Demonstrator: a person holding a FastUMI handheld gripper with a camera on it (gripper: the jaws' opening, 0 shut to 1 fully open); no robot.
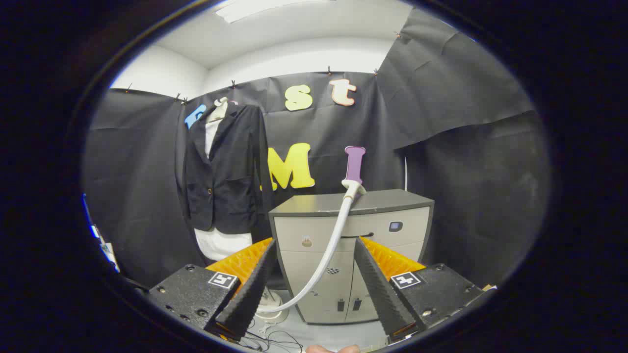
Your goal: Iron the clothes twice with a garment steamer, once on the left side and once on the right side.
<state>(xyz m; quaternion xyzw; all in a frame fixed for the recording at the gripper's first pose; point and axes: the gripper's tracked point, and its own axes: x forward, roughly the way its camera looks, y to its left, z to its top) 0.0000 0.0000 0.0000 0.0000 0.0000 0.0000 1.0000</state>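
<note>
- Between the two fingers of the gripper (pixel 314 250), and past them, stands a gray cabinet (pixel 382 245) with a dark top.
- The fingers are wide apart and hold nothing.
- Each finger has a small square tag with a black and white pattern on its base; there are no words on the tags to read.
- A white hose (pixel 329 252) curves up in front of the cabinet, right in the gap between the fingers.
- The hose starts at a round white base (pixel 273 306) on the floor, low down beside the left finger.
- At the top of the hose is the steamer head (pixel 353 188), which rests on the cabinet's dark top.
- A dark jacket (pixel 223 171) hangs on the black wall, up and off to the left of the cabinet, well apart from the fingers.
- Something white (pixel 222 245) shows at the neck of the jacket and hangs out below its hem.
- The cabinet front has a dark handle, a little round mark on the left and a small blue square on the right; both are too small to read.
- Thin dark wires (pixel 274 338) lie on the floor near the round base.
- No brand name can be read on anything.
</note>
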